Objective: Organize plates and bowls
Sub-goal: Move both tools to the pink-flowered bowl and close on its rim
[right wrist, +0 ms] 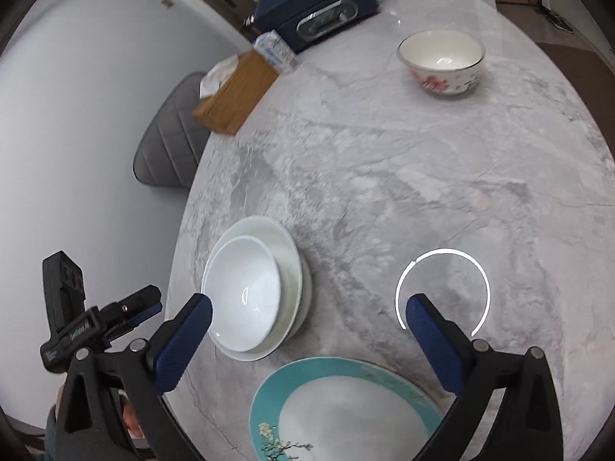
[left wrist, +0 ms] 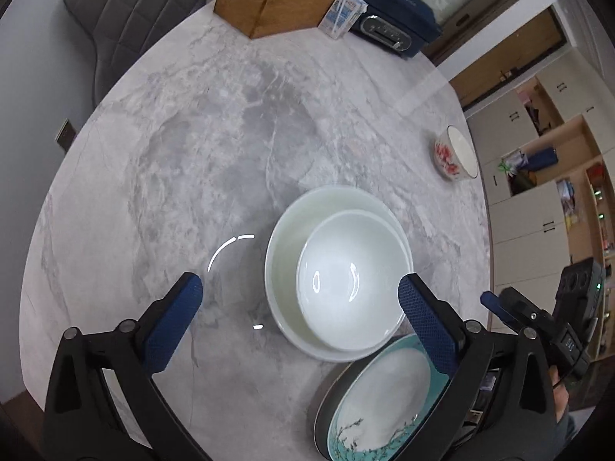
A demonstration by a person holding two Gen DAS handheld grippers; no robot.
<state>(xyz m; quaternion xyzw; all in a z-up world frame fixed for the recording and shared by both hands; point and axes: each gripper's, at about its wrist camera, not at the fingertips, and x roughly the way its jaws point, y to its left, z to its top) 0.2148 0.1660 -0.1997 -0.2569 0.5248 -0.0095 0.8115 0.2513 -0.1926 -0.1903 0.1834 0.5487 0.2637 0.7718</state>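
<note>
Your left hand-held gripper (left wrist: 300, 296) stands wide open and holds nothing, above the small white bowl (left wrist: 348, 280) nested in the larger white bowl (left wrist: 284, 253) on the marble counter (left wrist: 230, 134). Your right hand-held gripper (right wrist: 307, 315) is likewise spread wide and empty, over the teal-rimmed plate (right wrist: 346, 407). The floral bowl (right wrist: 442, 63) sits well apart, near the far edge.

Small glossy white bowl (left wrist: 348, 280) upright, nested off-centre inside wider white bowl (left wrist: 284, 253). Teal-rimmed plate with floral print (right wrist: 338, 411) flat, just beside that stack. Red-flowered white bowl (right wrist: 442, 61) upright, well apart from the stack.
</note>
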